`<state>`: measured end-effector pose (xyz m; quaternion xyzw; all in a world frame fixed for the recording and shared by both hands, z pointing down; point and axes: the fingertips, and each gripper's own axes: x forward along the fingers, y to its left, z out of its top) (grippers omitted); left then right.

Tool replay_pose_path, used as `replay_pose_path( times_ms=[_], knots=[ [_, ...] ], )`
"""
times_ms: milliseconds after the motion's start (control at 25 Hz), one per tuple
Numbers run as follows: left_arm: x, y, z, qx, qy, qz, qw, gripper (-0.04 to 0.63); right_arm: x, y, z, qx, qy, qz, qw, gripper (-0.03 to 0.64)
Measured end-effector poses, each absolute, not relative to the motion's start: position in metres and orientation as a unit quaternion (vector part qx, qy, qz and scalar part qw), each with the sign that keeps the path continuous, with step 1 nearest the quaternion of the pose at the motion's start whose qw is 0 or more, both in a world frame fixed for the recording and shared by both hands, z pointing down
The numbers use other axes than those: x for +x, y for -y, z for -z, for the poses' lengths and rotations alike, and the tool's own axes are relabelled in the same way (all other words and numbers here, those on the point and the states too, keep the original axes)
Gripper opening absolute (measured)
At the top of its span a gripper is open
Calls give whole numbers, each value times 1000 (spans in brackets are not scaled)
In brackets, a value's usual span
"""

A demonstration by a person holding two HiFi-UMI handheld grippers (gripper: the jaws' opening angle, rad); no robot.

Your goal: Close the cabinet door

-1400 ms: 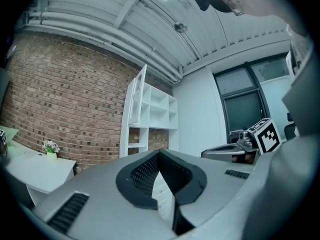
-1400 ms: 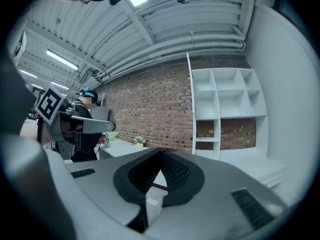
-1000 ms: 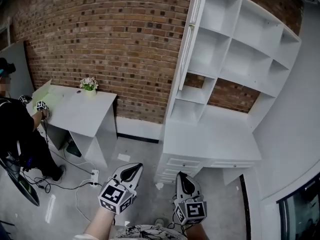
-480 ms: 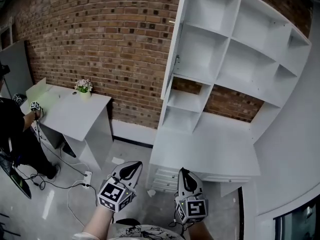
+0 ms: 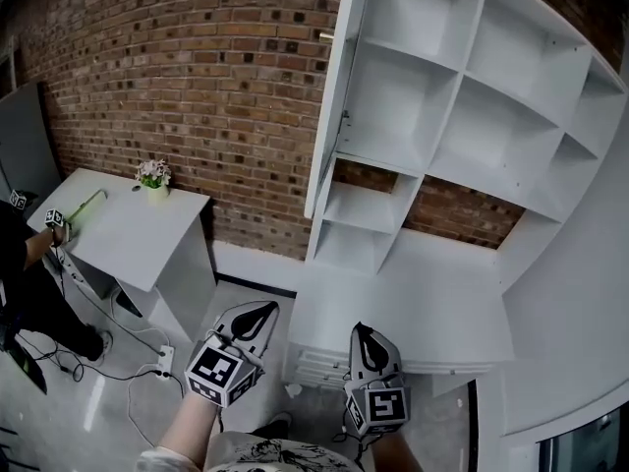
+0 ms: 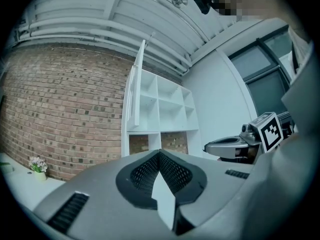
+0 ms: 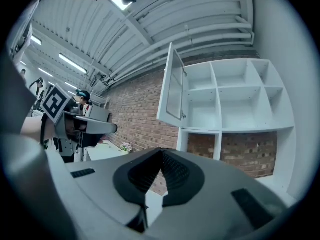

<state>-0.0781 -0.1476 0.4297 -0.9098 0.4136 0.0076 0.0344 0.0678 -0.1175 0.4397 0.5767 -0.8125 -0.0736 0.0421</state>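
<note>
A tall white cabinet (image 5: 462,116) of open shelves stands against the brick wall. Its door (image 5: 329,106) on the upper left compartment hangs open, edge-on to me in the head view. The door (image 6: 134,86) also shows in the left gripper view, and the door (image 7: 173,86) swings out leftward in the right gripper view. My left gripper (image 5: 263,308) and right gripper (image 5: 359,329) are held low and side by side, well short of the cabinet. Both point level toward it. Both are shut with nothing between the jaws, as seen on the left gripper (image 6: 160,152) and the right gripper (image 7: 161,150).
The cabinet's white desk top (image 5: 413,303) with drawers below juts out toward me. A white table (image 5: 128,229) with a small flower pot (image 5: 153,177) stands at left. A person (image 5: 25,264) sits at the far left. Cables and a power strip (image 5: 162,360) lie on the floor.
Both grippers and my view have come closer to the cabinet, which now looms larger and more central. The jaws have stayed shut. The door has not moved.
</note>
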Motion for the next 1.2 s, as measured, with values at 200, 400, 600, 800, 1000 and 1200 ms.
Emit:
replay_pose_path(
  times_ms=[200,400,600,800,1000,1200],
  knots=[
    [-73,209,-394,-916,-395,-33,59,9,64,170,-426,575,814,78,30,2],
    [-71,257,-325,-921,-369,-74,103,9,57,211,-411,573,815,86,30,2],
    [-72,287,-258,-918,-350,-102,157,9,57,238,-403,575,813,87,25,2],
    [-78,319,-195,-915,-343,-152,148,9,58,253,-395,579,810,92,33,2],
    [-68,327,-148,-925,-300,-153,173,43,65,259,-392,586,804,91,39,2],
    [-65,325,-105,-924,-276,-172,201,62,71,265,-399,591,801,86,47,2]
  ],
)
